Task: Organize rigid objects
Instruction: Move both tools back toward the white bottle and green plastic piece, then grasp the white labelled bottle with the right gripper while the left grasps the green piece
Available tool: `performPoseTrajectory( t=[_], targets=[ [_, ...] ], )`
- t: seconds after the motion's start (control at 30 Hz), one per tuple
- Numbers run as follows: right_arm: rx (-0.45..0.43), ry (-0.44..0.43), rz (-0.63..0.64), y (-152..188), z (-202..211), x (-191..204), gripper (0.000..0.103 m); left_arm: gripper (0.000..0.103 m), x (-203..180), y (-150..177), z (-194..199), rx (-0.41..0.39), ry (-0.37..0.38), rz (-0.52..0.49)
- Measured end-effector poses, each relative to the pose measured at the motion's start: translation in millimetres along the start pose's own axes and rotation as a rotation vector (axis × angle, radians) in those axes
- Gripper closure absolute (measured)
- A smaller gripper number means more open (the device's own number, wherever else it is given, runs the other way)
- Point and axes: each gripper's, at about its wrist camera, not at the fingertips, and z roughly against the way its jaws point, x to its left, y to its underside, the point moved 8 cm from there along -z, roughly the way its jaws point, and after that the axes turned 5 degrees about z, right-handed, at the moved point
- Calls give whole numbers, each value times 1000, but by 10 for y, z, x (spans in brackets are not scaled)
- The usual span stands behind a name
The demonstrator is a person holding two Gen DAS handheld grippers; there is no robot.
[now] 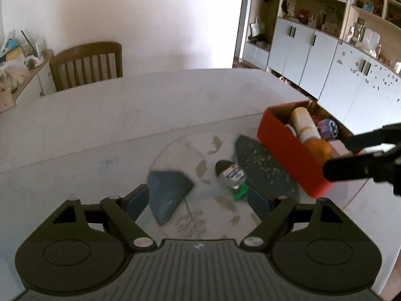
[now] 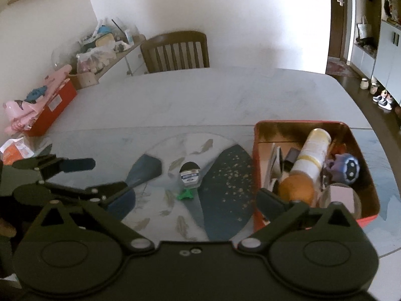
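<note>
A small jar with a dark lid and blue-white label (image 1: 231, 173) (image 2: 190, 174) lies on a round patterned mat (image 1: 188, 150) (image 2: 225, 175), with a small green piece (image 1: 241, 192) (image 2: 185, 195) beside it. A red box (image 1: 288, 150) (image 2: 258, 155) to the right holds a white-yellow bottle (image 1: 304, 123) (image 2: 312, 151), an orange ball (image 1: 319, 149) (image 2: 295, 190), a blue-purple toy (image 2: 348, 168) and a pink block (image 2: 342, 198). My left gripper (image 1: 200, 200) (image 2: 100, 175) is open and empty, just short of the jar. My right gripper (image 2: 193, 200) (image 1: 333, 155) is open and empty, one finger over the box's near corner.
A wooden chair (image 1: 87, 65) (image 2: 178, 50) stands at the table's far side. Another red box with pink items (image 2: 50, 102) sits at the table's left edge, with an orange-white packet (image 2: 15, 150) near it. A cluttered side shelf (image 2: 105, 42) and cabinets (image 1: 325, 57) line the walls.
</note>
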Motion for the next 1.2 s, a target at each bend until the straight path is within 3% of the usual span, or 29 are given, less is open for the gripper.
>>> performPoseTrajectory(
  t=[0.27, 0.57, 0.8, 0.93, 1.07, 1.13, 1.2],
  targets=[
    [70, -3, 7, -115, -423, 63, 0, 17, -23, 153, -292, 32, 20, -7],
    [158, -6, 24, -208, -885, 38, 3, 18, -341, 247, -580, 20, 57, -131],
    [230, -7, 51, -196, -1147, 62, 13, 18, -443, 245, -749, 17, 52, -149],
    [241, -11, 68, -208, -1203, 86, 26, 18, -462, 232, -838, 13, 44, -167],
    [252, -19, 90, -201, -1244, 127, 35, 39, -511, 256, -889, 25, 58, -200],
    [261, -16, 104, -193, -1270, 147, 46, 43, -530, 264, -918, 31, 64, -211],
    [267, -22, 110, -189, -1294, 164, 51, 50, -535, 261, -938, 35, 68, -215]
  ],
)
